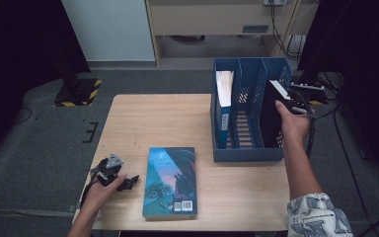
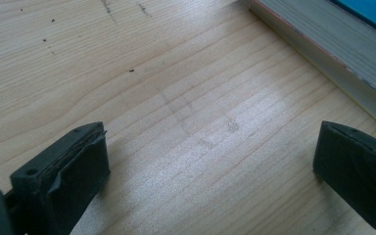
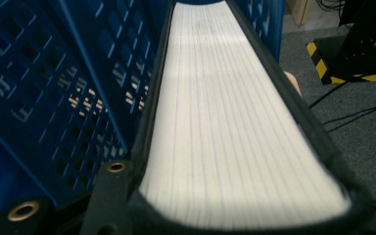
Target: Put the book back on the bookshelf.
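A black-covered book stands tilted in the right compartment of a blue file rack. My right gripper is shut on its upper edge. In the right gripper view its white page edge runs away from the right gripper, with the rack's wall to the left. A blue book stands in the rack's left compartment. A teal-covered book lies flat near the table's front edge. My left gripper rests open on the table just left of it, jaws wide apart, the flat book's page edge ahead.
The wooden table has bare room at its left and middle. The rack's middle compartment holds nothing. On the floor stand a yellow-and-black striped base at back left and a black stand with cables right of the rack.
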`<state>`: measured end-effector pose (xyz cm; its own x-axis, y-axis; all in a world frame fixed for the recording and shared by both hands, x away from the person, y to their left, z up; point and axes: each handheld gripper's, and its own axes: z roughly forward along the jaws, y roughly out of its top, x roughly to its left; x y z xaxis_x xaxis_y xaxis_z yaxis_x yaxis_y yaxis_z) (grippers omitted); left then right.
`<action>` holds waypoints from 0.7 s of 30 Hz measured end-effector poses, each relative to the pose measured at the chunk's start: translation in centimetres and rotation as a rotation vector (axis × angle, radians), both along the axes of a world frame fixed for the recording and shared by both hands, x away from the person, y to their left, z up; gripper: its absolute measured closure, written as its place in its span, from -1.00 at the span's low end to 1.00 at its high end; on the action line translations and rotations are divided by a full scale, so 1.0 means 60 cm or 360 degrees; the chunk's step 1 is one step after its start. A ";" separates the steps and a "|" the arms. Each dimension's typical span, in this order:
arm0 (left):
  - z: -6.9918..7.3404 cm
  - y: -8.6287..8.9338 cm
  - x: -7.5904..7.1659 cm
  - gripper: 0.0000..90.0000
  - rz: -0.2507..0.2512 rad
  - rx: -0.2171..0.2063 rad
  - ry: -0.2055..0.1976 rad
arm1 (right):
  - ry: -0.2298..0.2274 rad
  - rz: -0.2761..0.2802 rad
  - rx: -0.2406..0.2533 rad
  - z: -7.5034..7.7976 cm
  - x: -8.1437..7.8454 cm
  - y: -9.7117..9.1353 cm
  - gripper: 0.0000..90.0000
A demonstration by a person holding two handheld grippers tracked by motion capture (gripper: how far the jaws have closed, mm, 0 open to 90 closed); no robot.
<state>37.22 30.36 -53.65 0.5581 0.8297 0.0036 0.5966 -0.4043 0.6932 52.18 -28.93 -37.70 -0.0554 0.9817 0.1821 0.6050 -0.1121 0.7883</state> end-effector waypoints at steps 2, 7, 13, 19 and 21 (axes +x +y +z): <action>0.000 0.000 0.000 -1.00 0.0002 -0.0002 -0.0001 | 0.0014 0.0007 -0.0008 0.000 -0.005 0.002 0.16; 0.000 0.000 -0.001 -1.00 0.0003 -0.0004 -0.0003 | 0.0010 0.0019 -0.0017 -0.004 -0.019 0.003 0.15; 0.000 0.000 -0.001 -1.00 0.0003 -0.0004 -0.0002 | 0.0018 0.0032 -0.0011 -0.009 -0.034 -0.001 0.13; 0.000 -0.001 -0.001 -1.00 0.0004 -0.0004 -0.0003 | 0.0022 0.0043 -0.0014 -0.012 -0.045 0.000 0.13; 0.000 -0.001 -0.001 -1.00 0.0004 -0.0005 -0.0003 | 0.0017 0.0044 -0.0011 -0.014 -0.048 -0.001 0.13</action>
